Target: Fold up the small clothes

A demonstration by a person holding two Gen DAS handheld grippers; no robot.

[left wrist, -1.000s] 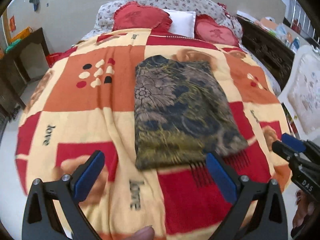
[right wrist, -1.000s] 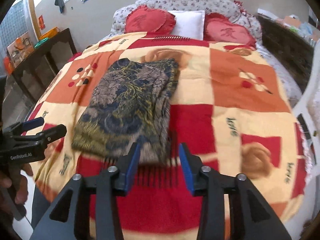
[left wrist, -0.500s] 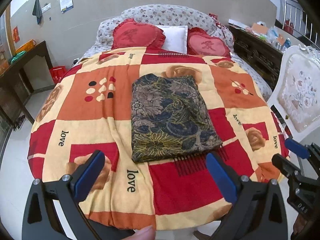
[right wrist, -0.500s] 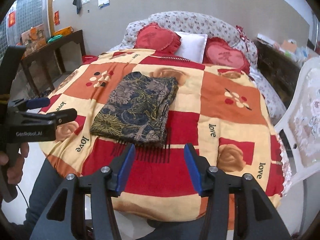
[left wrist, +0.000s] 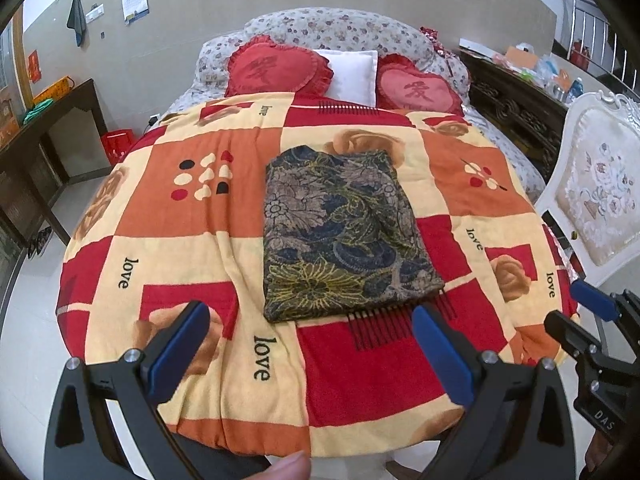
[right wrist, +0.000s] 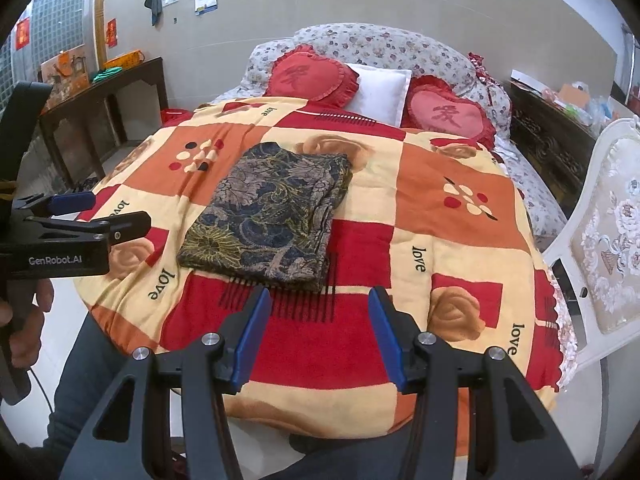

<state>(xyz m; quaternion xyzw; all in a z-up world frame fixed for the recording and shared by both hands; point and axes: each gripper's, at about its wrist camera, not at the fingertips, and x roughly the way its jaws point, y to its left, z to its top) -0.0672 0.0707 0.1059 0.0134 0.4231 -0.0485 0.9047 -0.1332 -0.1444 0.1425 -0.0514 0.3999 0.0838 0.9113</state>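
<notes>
Fleecy blanket [left wrist: 208, 216] — flat-folded paisley cloth [left wrist: 340, 236]

Folded garment [left wrist: 340, 232] dark navy-olive floral; blanket [left wrist: 192, 256] red-orange-cream checks; claw pads [right wrist: 252, 338] blue.

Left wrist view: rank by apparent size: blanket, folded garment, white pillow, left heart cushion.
1. Blanket, by far the largest.
2. Folded garment.
3. Left heart cushion.
4. White pillow, partly hidden behind both cushions, so only its visible part ranks last.
The cushions and pillow lie farther from the camera, which shrinks them.
</notes>
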